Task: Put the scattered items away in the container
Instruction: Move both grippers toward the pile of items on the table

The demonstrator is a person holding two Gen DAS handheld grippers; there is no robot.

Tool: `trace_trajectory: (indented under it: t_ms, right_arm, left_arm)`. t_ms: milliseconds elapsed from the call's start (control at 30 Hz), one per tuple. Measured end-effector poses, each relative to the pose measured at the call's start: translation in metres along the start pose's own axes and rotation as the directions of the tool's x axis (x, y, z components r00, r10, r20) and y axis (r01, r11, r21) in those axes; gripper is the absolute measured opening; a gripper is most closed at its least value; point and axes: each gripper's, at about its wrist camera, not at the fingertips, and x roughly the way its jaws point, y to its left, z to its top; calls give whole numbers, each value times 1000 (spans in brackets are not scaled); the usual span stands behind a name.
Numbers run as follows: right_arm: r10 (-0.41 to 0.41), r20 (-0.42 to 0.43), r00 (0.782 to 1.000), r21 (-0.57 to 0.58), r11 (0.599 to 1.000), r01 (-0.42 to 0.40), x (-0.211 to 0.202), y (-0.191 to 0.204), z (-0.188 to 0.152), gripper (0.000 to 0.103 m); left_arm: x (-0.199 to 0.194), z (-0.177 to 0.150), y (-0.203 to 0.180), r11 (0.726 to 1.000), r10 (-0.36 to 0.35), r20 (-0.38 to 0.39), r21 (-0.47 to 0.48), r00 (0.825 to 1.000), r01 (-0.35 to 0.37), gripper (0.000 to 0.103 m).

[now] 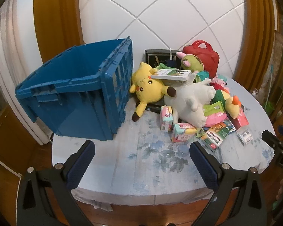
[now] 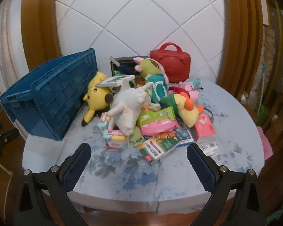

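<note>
Ahead of the left gripper [image 1: 141,148] and off to its left stands the blue crate [image 1: 75,94], open-topped on the round table [image 1: 122,169]. The pile lies ahead of the right gripper [image 2: 138,150]: a yellow plush [image 2: 98,98] leaning on the crate, a white plush [image 2: 128,109] on top, and soft tissue packs [image 2: 156,120] and a flat carton [image 2: 158,146] nearest its fingers. Both grippers are spread wide and hold nothing. The plushes look light and squashy; a pinch on a limb or the belly should hold. The film-wrapped packs may slip, so grip across their narrow side.
</note>
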Motion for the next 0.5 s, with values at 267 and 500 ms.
trace_trajectory:
  t_ms: [267, 500]
  right_arm:
    - [36, -116, 993, 78, 997, -27, 48, -48, -16, 103]
    - [51, -235, 971, 128, 992, -21, 108, -81, -48, 103]
  left_arm:
    - [53, -13, -30, 1000, -21, -111, 11, 994, 22, 102]
    - [116, -37, -57, 998, -28, -221, 51, 975, 40, 102]
